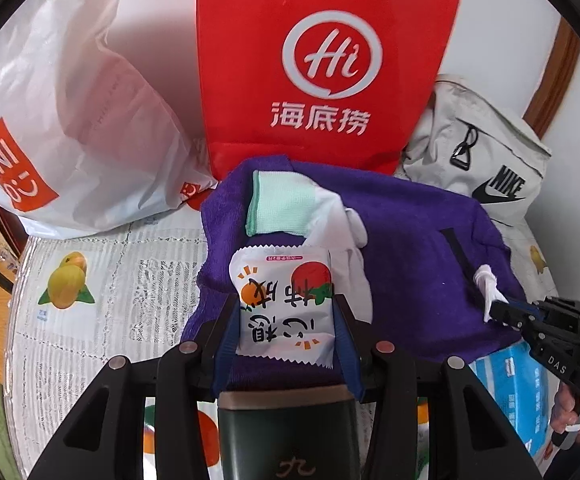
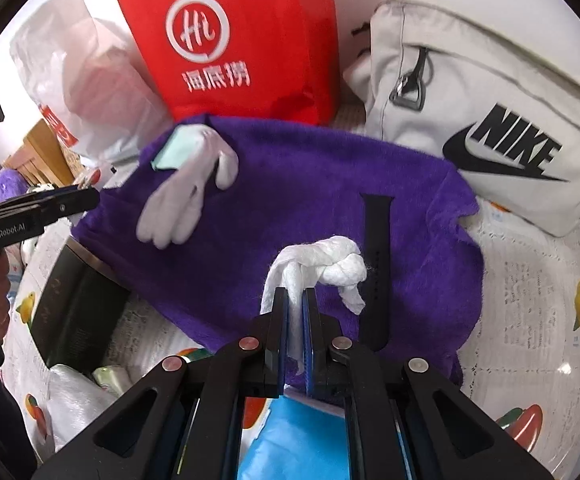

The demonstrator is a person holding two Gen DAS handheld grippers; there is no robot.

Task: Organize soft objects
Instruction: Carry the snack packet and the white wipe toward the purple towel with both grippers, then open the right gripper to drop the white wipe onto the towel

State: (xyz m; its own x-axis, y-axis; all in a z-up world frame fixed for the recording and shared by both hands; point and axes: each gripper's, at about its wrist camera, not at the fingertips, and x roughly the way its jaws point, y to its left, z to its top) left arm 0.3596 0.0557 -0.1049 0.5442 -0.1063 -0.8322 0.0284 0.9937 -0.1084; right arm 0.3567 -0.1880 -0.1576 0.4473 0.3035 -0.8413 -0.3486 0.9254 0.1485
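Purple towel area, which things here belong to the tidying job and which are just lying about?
Job: snack packet in left gripper; knotted white cloth in right gripper; white glove; purple towel.
Lying about: red bag; Nike bag; watch strap.

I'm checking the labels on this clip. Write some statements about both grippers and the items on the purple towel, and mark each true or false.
1. The left gripper holds a snack packet. True.
2. The right gripper is open and holds nothing. False: its fingers are shut on a knotted white cloth.
3. A white glove lies on the purple towel. True.
4. The black watch strap lies on the Nike bag. False: it lies on the towel.
5. The red Hi bag lies flat. False: it stands upright behind the towel.
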